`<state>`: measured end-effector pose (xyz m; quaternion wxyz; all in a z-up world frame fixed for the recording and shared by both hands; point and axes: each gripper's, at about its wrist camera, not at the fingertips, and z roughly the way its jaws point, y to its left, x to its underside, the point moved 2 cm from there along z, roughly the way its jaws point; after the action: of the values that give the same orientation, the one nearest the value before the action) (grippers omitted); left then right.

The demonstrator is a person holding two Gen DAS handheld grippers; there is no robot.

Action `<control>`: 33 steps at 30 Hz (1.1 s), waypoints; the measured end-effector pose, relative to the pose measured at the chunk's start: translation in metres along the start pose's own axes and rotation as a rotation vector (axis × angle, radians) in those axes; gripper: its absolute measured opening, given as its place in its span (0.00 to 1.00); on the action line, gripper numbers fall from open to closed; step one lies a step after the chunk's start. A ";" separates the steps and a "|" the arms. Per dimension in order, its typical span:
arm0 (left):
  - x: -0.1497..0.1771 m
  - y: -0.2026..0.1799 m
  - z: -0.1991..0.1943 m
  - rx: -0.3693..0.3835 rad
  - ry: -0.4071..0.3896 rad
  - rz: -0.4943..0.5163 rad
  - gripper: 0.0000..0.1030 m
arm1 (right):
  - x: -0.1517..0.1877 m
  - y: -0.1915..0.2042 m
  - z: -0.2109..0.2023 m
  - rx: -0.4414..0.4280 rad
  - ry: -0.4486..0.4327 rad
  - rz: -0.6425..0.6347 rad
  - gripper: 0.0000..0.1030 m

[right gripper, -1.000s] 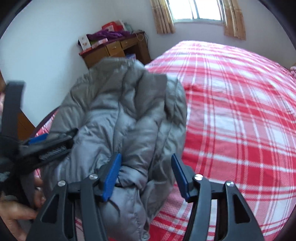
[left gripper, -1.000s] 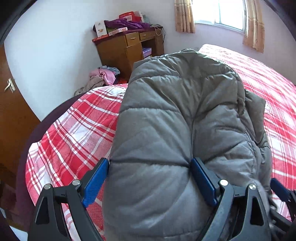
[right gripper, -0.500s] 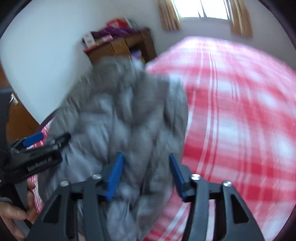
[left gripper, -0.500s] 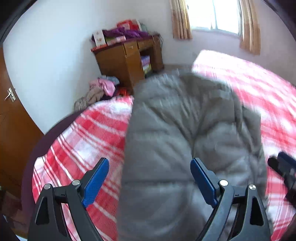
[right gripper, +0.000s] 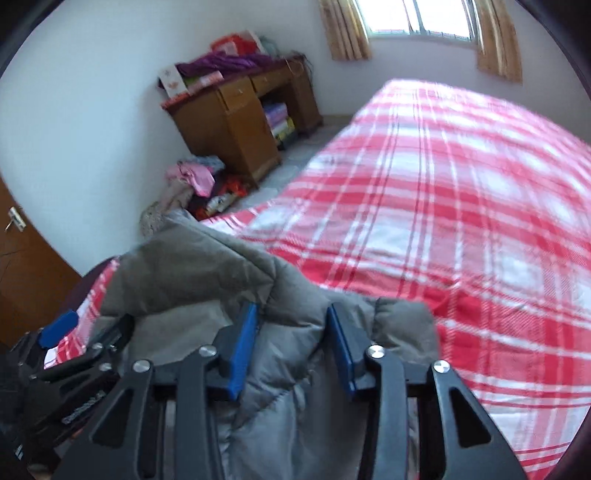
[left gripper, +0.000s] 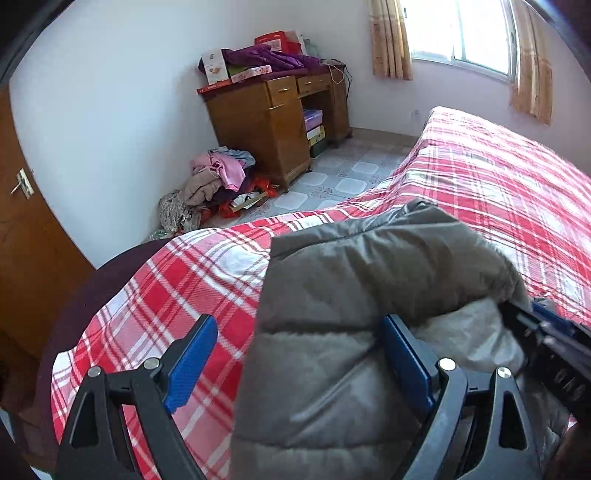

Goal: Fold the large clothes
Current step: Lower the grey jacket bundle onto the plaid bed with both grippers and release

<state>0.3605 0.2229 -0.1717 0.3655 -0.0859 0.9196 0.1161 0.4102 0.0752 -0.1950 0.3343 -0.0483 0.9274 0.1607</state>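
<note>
White walls [left gripper: 110,110] enclose a bedroom lit by a curtained window [left gripper: 461,33] at the far end. At the far left of both views a brown door [left gripper: 26,236] with a metal handle is seen. Beside it, against the wall, a heap of clothes [left gripper: 214,184] is piled on the tiled floor [left gripper: 343,177], and next to that heap a wooden desk [left gripper: 269,122] stands, its top loaded with boxes and a purple garment. To the right, most of each view is filled by a bed [left gripper: 498,192] covered with a red and white checked sheet.

A grey padded jacket [left gripper: 351,295] is bunched at the near corner of the bed, close to both cameras; its pale lining is exposed on the right side in the left wrist view.

The left gripper [left gripper: 299,358] is held wide open. The jacket's left edge falls between its blue pads: the right pad is pressed against the fabric, while the left pad [left gripper: 190,362] stands clear of it over the bare sheet, so nothing is clamped.

The right gripper [right gripper: 291,347] is seen with its jaws closing, a thick fold of the jacket [right gripper: 207,273] lying between them. Both blue pads are touching the fabric, and the fold appears to be pinched. In the right wrist view the left gripper [right gripper: 74,350] shows at the lower left edge, just beside the jacket.
</note>
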 end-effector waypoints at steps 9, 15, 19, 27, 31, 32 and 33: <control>0.002 -0.009 0.052 0.095 0.104 -0.076 0.90 | 0.005 -0.012 0.041 0.025 0.053 -0.015 0.43; 0.008 -0.014 0.062 0.077 0.087 -0.086 0.92 | 0.010 -0.014 0.055 0.035 0.020 -0.011 0.43; 0.007 -0.014 0.062 0.076 0.096 -0.075 0.93 | 0.010 -0.011 0.060 0.063 0.014 -0.032 0.43; 0.017 -0.004 -0.005 0.078 0.052 0.034 0.92 | 0.017 -0.006 -0.003 0.058 0.020 -0.153 0.46; 0.042 -0.001 -0.061 0.104 -0.012 0.076 0.92 | 0.034 -0.008 -0.068 0.092 -0.063 -0.180 0.47; 0.051 -0.001 -0.071 0.107 -0.015 0.085 0.92 | 0.040 -0.009 -0.078 0.076 -0.067 -0.168 0.47; 0.058 -0.001 -0.079 0.105 -0.016 0.087 0.92 | 0.048 -0.008 -0.088 0.059 -0.068 -0.152 0.47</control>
<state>0.2674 0.1954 -0.1564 0.3714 -0.0255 0.9243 0.0839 0.3216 0.0391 -0.1633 0.3781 -0.1031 0.9135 0.1091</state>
